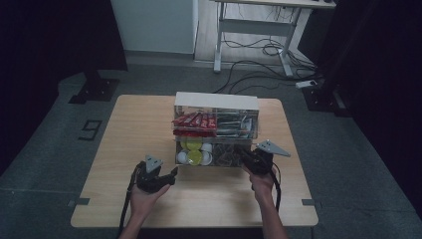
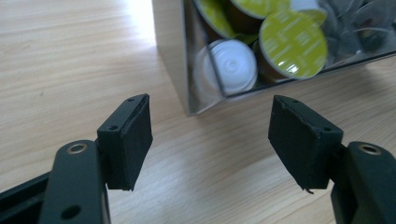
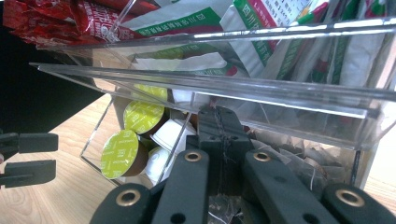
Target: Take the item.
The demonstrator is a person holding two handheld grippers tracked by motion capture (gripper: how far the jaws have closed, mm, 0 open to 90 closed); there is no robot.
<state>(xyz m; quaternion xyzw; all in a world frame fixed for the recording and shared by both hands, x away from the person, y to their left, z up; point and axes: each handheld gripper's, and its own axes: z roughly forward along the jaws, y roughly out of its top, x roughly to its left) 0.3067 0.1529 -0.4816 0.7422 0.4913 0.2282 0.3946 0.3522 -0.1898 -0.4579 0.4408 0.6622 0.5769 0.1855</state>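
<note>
Dim room, pale wooden counter [image 1: 124, 149]. Left gripper [image 2: 210, 140] hangs above bare wood near the front edge, jaws apart with nothing between them, just off the front left corner of the clear organizer box [image 1: 216, 130]. Right gripper [image 3: 219, 140], jaws together, sits at the box's lower right compartment among tea bags [image 3: 299, 161]. Coffee capsules [image 2: 292, 44] fill the lower left compartment.

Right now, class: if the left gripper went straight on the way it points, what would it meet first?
Probably the near corner of the clear box. The left gripper has its jaws open and nothing between them, and that corner stands just ahead, with a white capsule behind the wall. Depth is hard to judge.
</note>
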